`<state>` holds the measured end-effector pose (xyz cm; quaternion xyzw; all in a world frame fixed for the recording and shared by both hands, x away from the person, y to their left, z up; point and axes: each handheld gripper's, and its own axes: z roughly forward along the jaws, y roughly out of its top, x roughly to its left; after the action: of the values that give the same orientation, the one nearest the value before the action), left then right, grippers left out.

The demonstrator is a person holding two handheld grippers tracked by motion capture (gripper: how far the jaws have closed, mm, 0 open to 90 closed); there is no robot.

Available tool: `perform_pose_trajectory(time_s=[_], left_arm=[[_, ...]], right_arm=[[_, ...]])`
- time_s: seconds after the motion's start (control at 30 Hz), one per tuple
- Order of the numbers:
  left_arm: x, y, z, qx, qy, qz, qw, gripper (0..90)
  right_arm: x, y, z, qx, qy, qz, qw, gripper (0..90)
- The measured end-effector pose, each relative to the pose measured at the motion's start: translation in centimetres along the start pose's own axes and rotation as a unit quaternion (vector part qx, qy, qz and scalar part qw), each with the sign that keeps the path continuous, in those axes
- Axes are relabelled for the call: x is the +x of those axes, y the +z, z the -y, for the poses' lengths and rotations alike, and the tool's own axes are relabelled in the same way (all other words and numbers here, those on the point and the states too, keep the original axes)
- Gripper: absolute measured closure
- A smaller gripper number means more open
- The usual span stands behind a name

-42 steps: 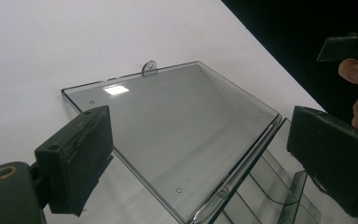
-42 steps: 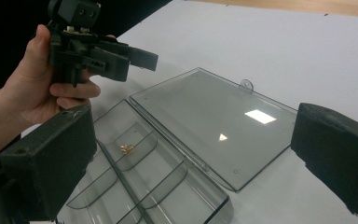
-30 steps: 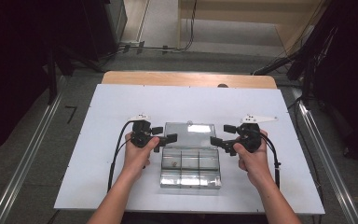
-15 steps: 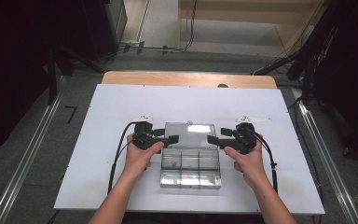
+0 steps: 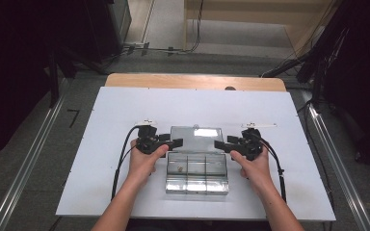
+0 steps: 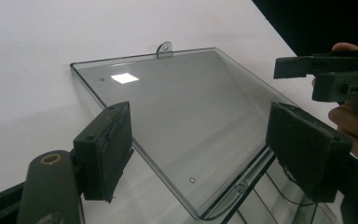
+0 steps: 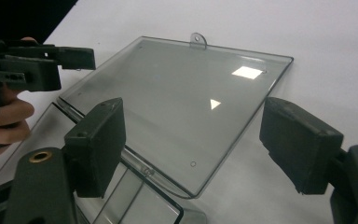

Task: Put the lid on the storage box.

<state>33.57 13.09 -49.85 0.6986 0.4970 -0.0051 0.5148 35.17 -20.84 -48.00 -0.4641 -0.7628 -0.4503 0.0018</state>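
A clear plastic compartment box (image 5: pixel 196 179) stands on the white table, its flat lid (image 5: pixel 195 136) thrown open and lying on the table behind it. My left gripper (image 5: pixel 176 143) points in at the lid's left edge, and my right gripper (image 5: pixel 218 144) at its right edge. In the left gripper view the lid (image 6: pixel 177 116) lies between the open jaws of that gripper (image 6: pixel 205 149), untouched by the pads. The right gripper view has the same lid (image 7: pixel 182 107) between the jaws of the right gripper (image 7: pixel 198 142). Both pairs of jaws have just been closing, with a gap still on each side.
The white board (image 5: pixel 101 144) spreads out on all sides of the box. A wooden edge (image 5: pixel 192 81) runs along its back. A black cable (image 5: pixel 123 154) trails from the left gripper, another (image 5: pixel 278 168) from the right. Metal rails (image 5: pixel 29 163) flank the table on the floor.
My right gripper has come down and a little inward to the lid's right edge. The jaws of both grippers have narrowed. The left hand has stayed put.
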Motion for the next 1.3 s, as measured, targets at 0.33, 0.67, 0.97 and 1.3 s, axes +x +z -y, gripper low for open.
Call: perform_pose_trajectory(time_s=[0.33, 0.67, 0.97, 1.3], left_arm=[[0.3, 0.4, 0.5, 0.013, -0.015, -0.011, 0.9998, 27.1], [0.5, 0.4, 0.6, 0.018, -0.021, -0.013, 0.9995, 32.5], [0.7, 0.9, 0.9, 0.031, -0.029, -0.017, 0.9989, 37.6], [0.7, 0.8, 0.9, 0.022, -0.025, -0.001, 0.9994, 45.1]], right_arm=[[-0.4, 0.9, 0.5, 0.018, 0.020, 0.006, 0.9996, 28.6], [-0.8, 1.8, 1.1, 0.031, 0.037, -0.002, 0.9988, 33.1], [-0.9, 1.9, 1.1, 0.032, 0.053, -0.014, 0.9980, 35.9], [-0.8, 1.7, 1.2, 0.023, 0.049, -0.019, 0.9983, 41.7]])
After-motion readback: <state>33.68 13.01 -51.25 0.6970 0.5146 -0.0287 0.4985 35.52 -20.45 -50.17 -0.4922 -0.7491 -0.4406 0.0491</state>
